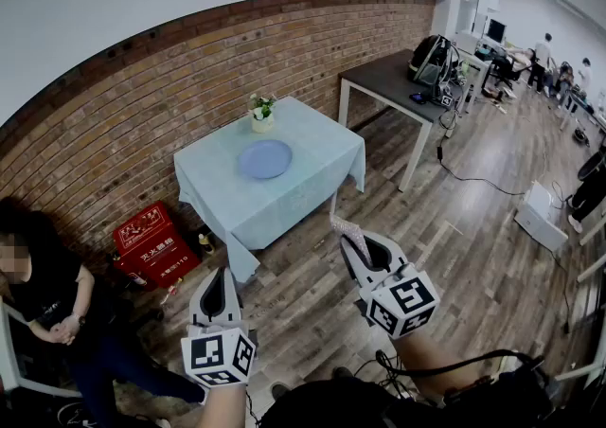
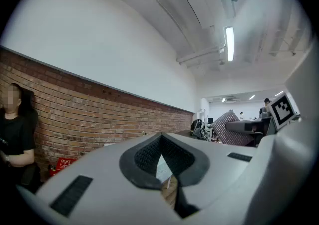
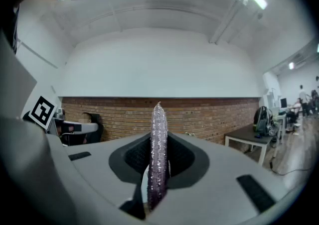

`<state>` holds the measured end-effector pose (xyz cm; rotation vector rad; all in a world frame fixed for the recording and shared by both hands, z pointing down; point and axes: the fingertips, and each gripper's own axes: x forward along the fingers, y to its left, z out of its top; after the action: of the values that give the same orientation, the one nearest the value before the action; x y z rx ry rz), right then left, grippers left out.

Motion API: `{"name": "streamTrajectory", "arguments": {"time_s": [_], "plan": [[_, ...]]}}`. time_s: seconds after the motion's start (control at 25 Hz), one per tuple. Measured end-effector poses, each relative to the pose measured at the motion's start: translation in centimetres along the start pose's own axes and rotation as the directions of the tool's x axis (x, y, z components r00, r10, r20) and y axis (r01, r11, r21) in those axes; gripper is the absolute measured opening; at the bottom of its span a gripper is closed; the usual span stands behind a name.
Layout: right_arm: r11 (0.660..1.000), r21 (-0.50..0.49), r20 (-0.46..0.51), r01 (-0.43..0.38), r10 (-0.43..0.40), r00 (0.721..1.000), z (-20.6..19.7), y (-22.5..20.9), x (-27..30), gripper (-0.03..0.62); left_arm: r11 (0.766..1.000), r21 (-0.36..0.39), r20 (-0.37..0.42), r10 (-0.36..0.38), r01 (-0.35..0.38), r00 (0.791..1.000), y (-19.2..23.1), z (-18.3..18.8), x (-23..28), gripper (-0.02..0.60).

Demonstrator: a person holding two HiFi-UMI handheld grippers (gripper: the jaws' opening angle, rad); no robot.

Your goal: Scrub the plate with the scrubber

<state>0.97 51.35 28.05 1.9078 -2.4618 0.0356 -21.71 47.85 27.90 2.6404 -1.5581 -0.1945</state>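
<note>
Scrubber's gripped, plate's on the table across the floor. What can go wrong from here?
1. The plate lies loose on the tablecloth, and the left gripper is shut on nothing. Scrubbing may slide the plate or bunch the cloth.
2. The flower pot stands just behind the plate. A long stroke may knock it.
3. The scrubber sticks far out of the right gripper jaws. It may bend or slip under pressure.

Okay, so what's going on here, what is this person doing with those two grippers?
A person stands some way back from the table with a gripper in each hand. The right gripper is clamped on a sparkly scrubber. The left gripper is shut with nothing in it. The blue plate lies on the table near a small potted plant, with neither gripper near it, so scrubbing has not started.
</note>
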Motion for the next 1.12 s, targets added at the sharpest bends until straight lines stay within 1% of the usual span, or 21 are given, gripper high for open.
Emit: {"name": "streamTrajectory", "arguments": {"time_s": [0.12, 0.36, 0.44, 0.56, 0.84, 1.12], "plan": [[1.0, 0.001, 0.003, -0.005, 0.005, 1.0, 0.2, 0.2, 0.3, 0.072, 1.0, -0.003, 0.015, 0.012, -0.012, 1.0, 0.2, 0.3, 0.1, 0.009], [1.0, -0.006, 0.004, -0.007, 0.007, 1.0, 0.2, 0.6, 0.5, 0.072, 1.0, -0.018, 0.012, -0.003, 0.003, 1.0, 0.4, 0.3, 0.0, 0.009], [1.0, 0.012, 0.016, -0.006, 0.006, 1.0, 0.5, 0.7, 0.5, 0.072, 1.0, -0.022, 0.014, -0.007, 0.007, 1.0, 0.6, 0.4, 0.0, 0.009], [0.999, 0.043, 0.043, -0.029, 0.028, 0.999, 0.8, 1.2, 0.7, 0.072, 0.999, -0.03, 0.012, -0.015, 0.016, 1.0, 1.0, 0.4, 0.0, 0.009], [0.999, 0.04, 0.006, 0.005, -0.005, 1.0, 0.4, 2.8, 1.4, 0.074, 0.998, -0.049, -0.003, -0.03, 0.03, 1.0, 2.7, 0.0, -0.7, 0.009], [1.0, 0.02, 0.021, 0.006, -0.007, 1.0, 0.4, 5.6, 2.5, 0.074, 0.997, -0.056, 0.003, -0.057, 0.057, 0.998, 5.5, -0.1, -0.6, 0.009]]}}
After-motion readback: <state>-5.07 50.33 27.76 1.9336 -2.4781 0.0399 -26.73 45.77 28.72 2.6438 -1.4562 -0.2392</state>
